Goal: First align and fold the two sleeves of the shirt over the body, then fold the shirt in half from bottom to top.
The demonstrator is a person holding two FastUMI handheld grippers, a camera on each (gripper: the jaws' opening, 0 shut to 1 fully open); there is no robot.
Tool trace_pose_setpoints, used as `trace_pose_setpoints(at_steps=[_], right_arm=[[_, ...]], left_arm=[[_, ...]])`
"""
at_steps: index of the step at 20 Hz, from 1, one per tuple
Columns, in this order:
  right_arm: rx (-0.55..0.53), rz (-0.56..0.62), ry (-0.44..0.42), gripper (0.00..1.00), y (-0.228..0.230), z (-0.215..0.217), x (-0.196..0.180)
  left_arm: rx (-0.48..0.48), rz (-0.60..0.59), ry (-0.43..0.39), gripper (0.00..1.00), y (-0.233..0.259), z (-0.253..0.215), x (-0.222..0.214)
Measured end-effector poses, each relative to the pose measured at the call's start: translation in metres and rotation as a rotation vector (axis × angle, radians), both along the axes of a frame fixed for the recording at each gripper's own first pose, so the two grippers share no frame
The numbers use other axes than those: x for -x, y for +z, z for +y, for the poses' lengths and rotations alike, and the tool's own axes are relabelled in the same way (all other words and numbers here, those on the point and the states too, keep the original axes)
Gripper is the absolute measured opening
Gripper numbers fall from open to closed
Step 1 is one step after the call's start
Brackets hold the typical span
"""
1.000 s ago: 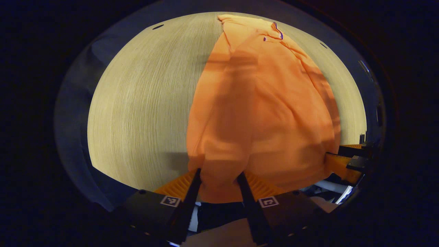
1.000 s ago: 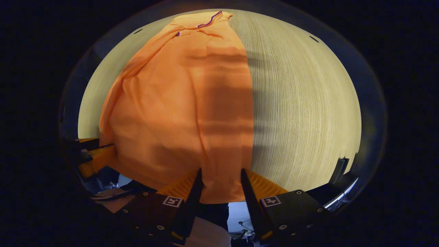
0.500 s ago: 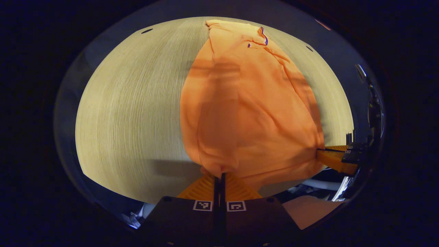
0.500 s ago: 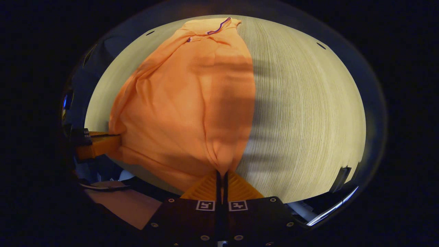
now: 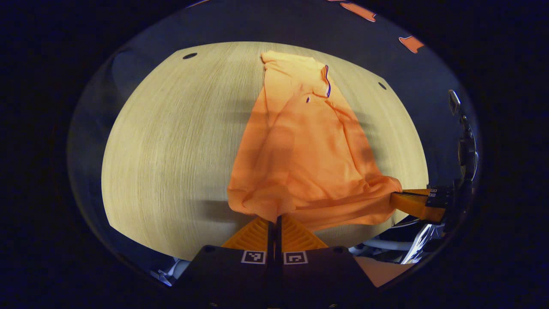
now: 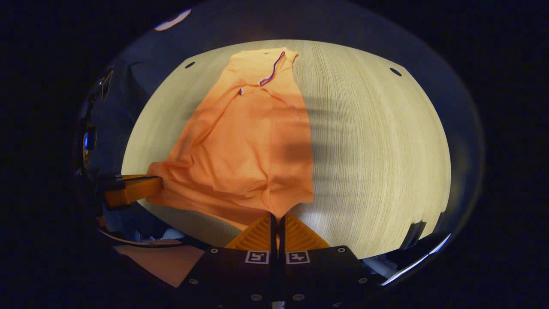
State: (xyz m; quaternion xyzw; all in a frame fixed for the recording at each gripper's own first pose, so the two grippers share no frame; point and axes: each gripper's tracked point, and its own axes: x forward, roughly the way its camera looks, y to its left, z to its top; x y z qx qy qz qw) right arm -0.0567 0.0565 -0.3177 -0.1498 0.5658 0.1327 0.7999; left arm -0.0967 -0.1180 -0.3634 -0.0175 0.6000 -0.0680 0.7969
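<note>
An orange shirt (image 5: 300, 150) lies lengthwise on the pale wooden table (image 5: 171, 141), its collar (image 5: 327, 79) at the far end. Both sleeves are folded in, making a narrow strip. My left gripper (image 5: 275, 218) is shut on the bottom hem at its left corner, lifted off the table. The right gripper (image 5: 396, 194) shows at the right of the left gripper view, shut on the other corner. In the right gripper view the shirt (image 6: 253, 141) runs away to its collar (image 6: 274, 71); my right gripper (image 6: 276, 214) pinches the hem, and the left gripper (image 6: 156, 182) holds the hem at the left.
The table (image 6: 377, 146) has small dark holes near its far edge (image 6: 395, 71). A dark cloth wall stands behind it. Past the near table edge lie cables and part of a hand (image 5: 373, 268).
Both grippers went from open around the hem to shut on it, then lifted the hem off the table, bunching the bottom edge and drawing back so more of the table shows.
</note>
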Motion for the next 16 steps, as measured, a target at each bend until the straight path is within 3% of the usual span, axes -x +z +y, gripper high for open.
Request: trace_pose_setpoints(at_steps=[10,16], right_arm=[[-0.046,-0.191,0.050,0.00,0.075,0.039,-0.125],[-0.049,-0.253,0.062,0.00,0.088,0.061,-0.205]], left_arm=[[0.037,-0.170,-0.051,0.01,0.043,-0.014,-0.134],[0.034,-0.275,-0.035,0.00,0.062,-0.013,-0.229]])
